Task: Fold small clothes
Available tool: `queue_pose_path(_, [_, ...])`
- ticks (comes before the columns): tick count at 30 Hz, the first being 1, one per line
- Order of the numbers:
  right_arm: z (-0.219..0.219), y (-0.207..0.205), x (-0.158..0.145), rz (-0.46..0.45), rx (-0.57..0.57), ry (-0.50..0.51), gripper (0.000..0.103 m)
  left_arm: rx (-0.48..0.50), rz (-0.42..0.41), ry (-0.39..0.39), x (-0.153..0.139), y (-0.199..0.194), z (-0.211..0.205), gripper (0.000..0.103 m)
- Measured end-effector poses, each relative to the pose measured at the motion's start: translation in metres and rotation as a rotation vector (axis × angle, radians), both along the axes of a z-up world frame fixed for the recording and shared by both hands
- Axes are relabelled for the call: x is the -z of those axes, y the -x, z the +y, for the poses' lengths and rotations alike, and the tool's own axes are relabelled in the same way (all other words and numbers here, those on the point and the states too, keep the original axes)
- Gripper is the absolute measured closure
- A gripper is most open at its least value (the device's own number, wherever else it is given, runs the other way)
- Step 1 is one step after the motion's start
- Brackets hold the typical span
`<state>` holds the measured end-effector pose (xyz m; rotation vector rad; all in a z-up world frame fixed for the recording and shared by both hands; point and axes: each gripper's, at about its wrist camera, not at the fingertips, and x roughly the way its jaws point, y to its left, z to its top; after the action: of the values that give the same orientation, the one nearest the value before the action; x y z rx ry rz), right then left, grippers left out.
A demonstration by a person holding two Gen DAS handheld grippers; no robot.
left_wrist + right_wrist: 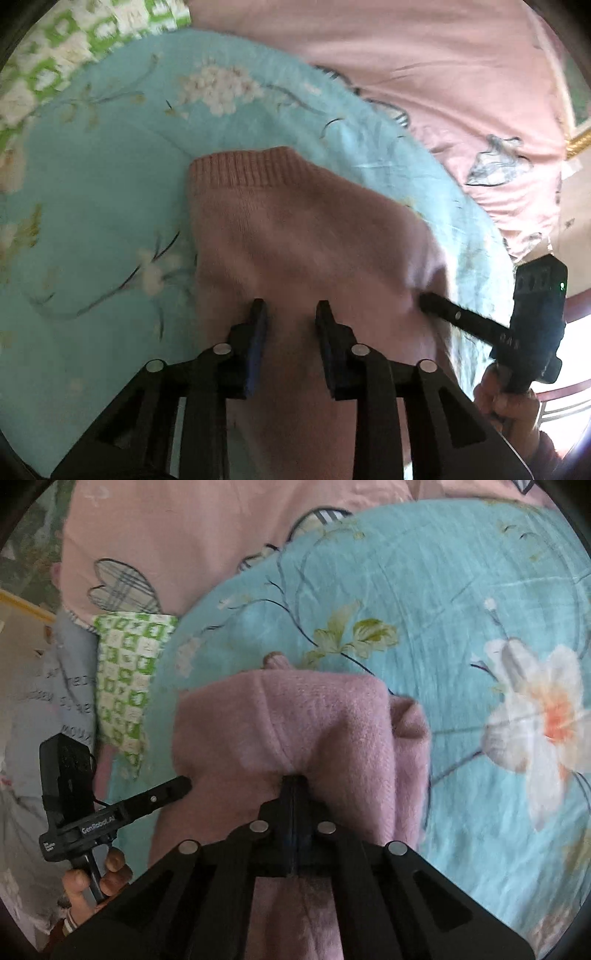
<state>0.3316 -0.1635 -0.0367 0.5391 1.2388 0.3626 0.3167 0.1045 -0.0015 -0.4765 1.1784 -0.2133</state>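
A small pink knit sweater (295, 229) lies on a turquoise floral quilt (103, 206), its ribbed hem at the far end. In the left wrist view my left gripper (291, 317) has its jaws partly apart, with a thick bunch of the knit filling the gap and both pads against it. My right gripper (424, 299) bites the sweater's right edge there. In the right wrist view the right gripper (293, 781) is shut tight on a pinched ridge of the sweater (314, 716). The left gripper (184, 784) meets the cloth's left edge. Both near corners are raised off the quilt.
A pink sheet with butterfly prints (424, 74) lies beyond the quilt (461, 590). A green-and-white checked cloth (125, 679) sits at the quilt's edge. A person's hand (96, 878) holds the left gripper's handle, and another hand (506, 402) holds the right one.
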Motion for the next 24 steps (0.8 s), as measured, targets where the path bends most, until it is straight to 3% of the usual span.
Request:
queue_pose_path(4, [-0.011,0.035,-0.038,-0.070,-0.033,0.021,0.100,0.025,-0.051,-0.018,-0.023,0.057,0.001,0.061])
queue_pose_path(7, [-0.019,0.069,-0.059,-0.095,-0.051,0.005,0.100,0.051,-0.043,-0.057,-0.025,0.102,-0.005,0.050])
queue_pose_path(10, [-0.022,0.102,-0.070,-0.104,-0.067,-0.006,0.100,0.073,-0.015,-0.094,-0.018,0.141,-0.011,0.049])
queue_pose_path(13, [-0.017,0.132,-0.072,-0.096,-0.087,-0.023,0.100,0.060,0.009,-0.058,-0.010,0.169,-0.011,0.048])
queue_pose_path(18, [-0.004,0.156,-0.056,-0.053,-0.126,0.013,0.100,-0.008,0.018,-0.008,-0.004,0.171,-0.010,0.048])
queue_pose_path(24, [-0.014,0.155,-0.024,0.032,-0.061,0.101,0.100,-0.012,0.092,-0.098,0.025,0.158,-0.020,0.048])
